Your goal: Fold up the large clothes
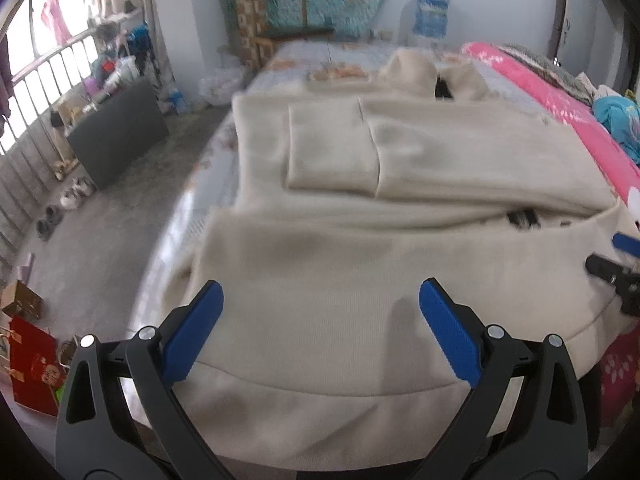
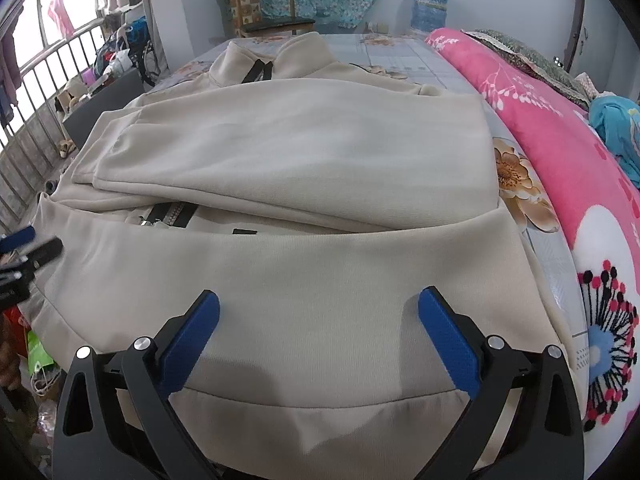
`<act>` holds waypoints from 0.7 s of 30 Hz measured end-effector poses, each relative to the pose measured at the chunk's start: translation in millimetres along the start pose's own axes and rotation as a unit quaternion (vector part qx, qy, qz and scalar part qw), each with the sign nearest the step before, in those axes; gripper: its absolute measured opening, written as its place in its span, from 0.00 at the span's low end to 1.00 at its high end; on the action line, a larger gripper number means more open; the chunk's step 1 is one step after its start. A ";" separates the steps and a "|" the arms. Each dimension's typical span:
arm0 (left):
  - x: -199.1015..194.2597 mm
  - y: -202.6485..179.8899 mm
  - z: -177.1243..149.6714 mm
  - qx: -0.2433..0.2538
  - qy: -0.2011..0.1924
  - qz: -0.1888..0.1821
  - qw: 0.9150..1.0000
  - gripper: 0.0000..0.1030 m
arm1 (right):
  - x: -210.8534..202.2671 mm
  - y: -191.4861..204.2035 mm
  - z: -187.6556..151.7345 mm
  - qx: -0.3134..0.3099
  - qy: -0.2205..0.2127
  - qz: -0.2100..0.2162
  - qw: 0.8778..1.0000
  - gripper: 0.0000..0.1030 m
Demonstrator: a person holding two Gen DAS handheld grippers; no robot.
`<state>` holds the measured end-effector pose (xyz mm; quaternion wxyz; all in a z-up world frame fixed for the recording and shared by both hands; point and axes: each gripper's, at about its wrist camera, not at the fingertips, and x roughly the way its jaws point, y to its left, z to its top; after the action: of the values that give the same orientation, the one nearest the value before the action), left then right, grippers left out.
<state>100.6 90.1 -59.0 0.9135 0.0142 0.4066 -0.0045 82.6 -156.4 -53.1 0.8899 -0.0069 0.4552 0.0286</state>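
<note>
Jacket (image 1: 328, 240), beige, lies flat on the bed (image 1: 296, 60), sleeves folded across its body, hem nearest the camera. Left wrist view: left gripper (image 1: 320, 308) released, jaws wide apart over the hem, gripping nothing. Right gripper (image 1: 618, 264) pokes in at the right edge near the jacket's side. Pink quilt (image 1: 560, 96) runs along the bed's right side, close to the jacket. Chair (image 1: 276, 20) stands beyond the bed's far end. Shoes (image 1: 72, 196) and a dark panel (image 1: 116, 132) sit on the floor to the left. View is blurred.

Right wrist view: right gripper (image 2: 320, 312) also released, jaws spread above the hem, empty. Zipper (image 2: 168, 216) shows under the folded sleeve. Collar (image 2: 276, 60) at the far end. Left gripper (image 2: 24, 252) at the left edge. Quilt lies just beside the jacket's right side.
</note>
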 end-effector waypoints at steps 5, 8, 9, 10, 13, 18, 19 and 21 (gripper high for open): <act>-13.6 -17.7 15.6 0.012 -0.018 -0.002 1.000 0.92 | 0.2 -0.5 1.0 0.001 0.001 -0.001 1.000 0.94; 1.3 -34.2 19.4 0.026 0.008 0.017 0.999 0.92 | 0.4 -0.1 1.9 0.002 0.002 -0.003 1.000 0.94; 6.4 -38.9 20.5 0.029 0.017 0.021 0.999 0.92 | 0.6 0.2 2.4 0.001 0.004 -0.003 1.000 0.94; 11.9 -42.5 20.0 0.030 0.027 0.020 0.999 0.92 | 0.9 0.3 2.8 0.001 0.005 -0.003 1.000 0.94; 24.9 -48.1 17.7 0.027 0.050 0.014 0.998 0.92 | 1.7 0.1 4.3 0.000 0.010 -0.003 1.000 0.94; 26.0 -45.0 14.3 0.013 0.047 0.010 0.999 0.92 | 2.0 -0.1 4.6 0.000 0.011 -0.003 1.000 0.94; 26.0 -44.7 14.5 0.013 0.047 0.009 0.999 0.92 | 2.1 -0.2 5.0 0.000 0.012 -0.003 1.000 0.94; 25.2 -44.0 12.9 0.013 0.045 0.007 0.999 0.93 | 2.0 -0.2 4.8 0.000 0.014 -0.003 1.000 0.94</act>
<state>126.2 45.8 -70.1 0.8938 0.0289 0.4475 -0.0026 87.7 -156.4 -51.9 0.8835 -0.0086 0.4677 0.0253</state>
